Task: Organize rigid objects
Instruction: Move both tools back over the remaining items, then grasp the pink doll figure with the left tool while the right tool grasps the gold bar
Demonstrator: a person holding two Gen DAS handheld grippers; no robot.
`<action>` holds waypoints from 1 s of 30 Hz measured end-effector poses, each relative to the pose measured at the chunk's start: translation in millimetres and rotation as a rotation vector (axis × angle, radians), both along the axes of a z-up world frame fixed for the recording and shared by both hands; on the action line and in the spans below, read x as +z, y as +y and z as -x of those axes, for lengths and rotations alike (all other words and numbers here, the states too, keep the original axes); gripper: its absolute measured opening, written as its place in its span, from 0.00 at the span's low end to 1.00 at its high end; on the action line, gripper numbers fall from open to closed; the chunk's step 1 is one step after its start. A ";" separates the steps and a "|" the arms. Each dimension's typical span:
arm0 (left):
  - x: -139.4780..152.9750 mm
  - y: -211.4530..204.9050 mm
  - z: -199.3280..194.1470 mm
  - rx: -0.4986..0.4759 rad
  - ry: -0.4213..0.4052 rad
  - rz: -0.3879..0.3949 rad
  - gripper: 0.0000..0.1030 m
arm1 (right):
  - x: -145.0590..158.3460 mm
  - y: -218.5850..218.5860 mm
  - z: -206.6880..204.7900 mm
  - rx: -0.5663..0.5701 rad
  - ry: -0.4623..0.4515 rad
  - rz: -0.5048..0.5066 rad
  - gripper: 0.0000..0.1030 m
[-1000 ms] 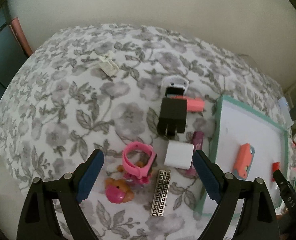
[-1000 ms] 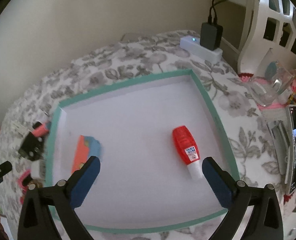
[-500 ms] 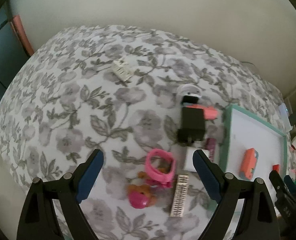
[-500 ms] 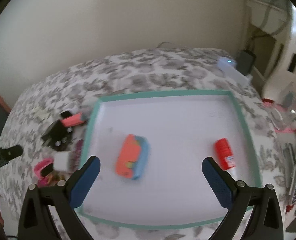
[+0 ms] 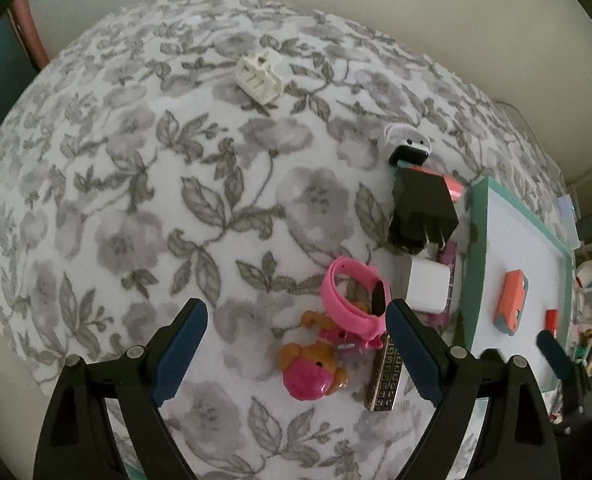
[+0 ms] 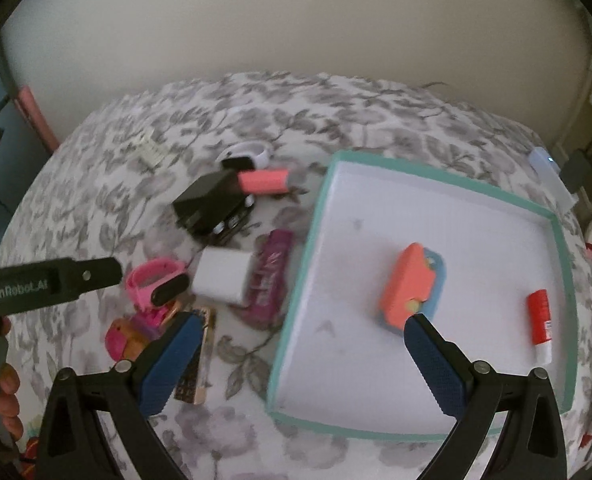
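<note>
A pile of small items lies on the flowered cloth left of a teal-rimmed white tray. In it are a black charger, a white cube plug, a pink watch band, a pink toy figure and a patterned metal bar. The tray holds a coral-and-blue case and a red glue stick. My left gripper hangs open above the toy and the band. My right gripper is open over the tray's left rim.
A white clip lies alone at the far side of the cloth. A coral tube, a white ring and a purple item lie by the charger. Clutter crowds the table's right edge. A hand shows at lower left.
My right gripper has swept left, from over the tray's middle to its left rim, so the pile has come into its view. My left gripper has shifted left and the pile sits further right.
</note>
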State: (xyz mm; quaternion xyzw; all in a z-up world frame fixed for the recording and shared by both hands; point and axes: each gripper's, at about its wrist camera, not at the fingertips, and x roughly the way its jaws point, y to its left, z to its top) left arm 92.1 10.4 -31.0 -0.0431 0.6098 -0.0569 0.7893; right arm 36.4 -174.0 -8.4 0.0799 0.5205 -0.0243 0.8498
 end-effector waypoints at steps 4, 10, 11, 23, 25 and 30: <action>-5.9 -2.1 -2.2 -0.003 0.032 0.042 0.88 | -1.6 14.8 -0.7 0.032 0.011 -0.014 1.00; -9.1 1.3 -4.0 0.008 0.054 0.057 0.88 | -4.6 33.6 -3.7 0.071 0.025 -0.030 1.00; -8.3 3.3 -4.2 0.014 0.052 0.050 0.88 | -5.7 36.0 -4.7 0.078 0.028 -0.029 1.00; -26.4 7.5 5.8 0.009 0.147 0.081 0.88 | -25.5 62.6 -2.6 0.175 0.080 -0.007 0.90; -28.3 8.0 9.1 0.005 0.150 0.070 0.88 | -27.6 67.3 -2.1 0.196 0.085 0.008 0.87; -38.2 4.6 15.8 -0.015 0.176 0.056 0.88 | -33.2 75.1 -0.6 0.228 0.103 0.012 0.81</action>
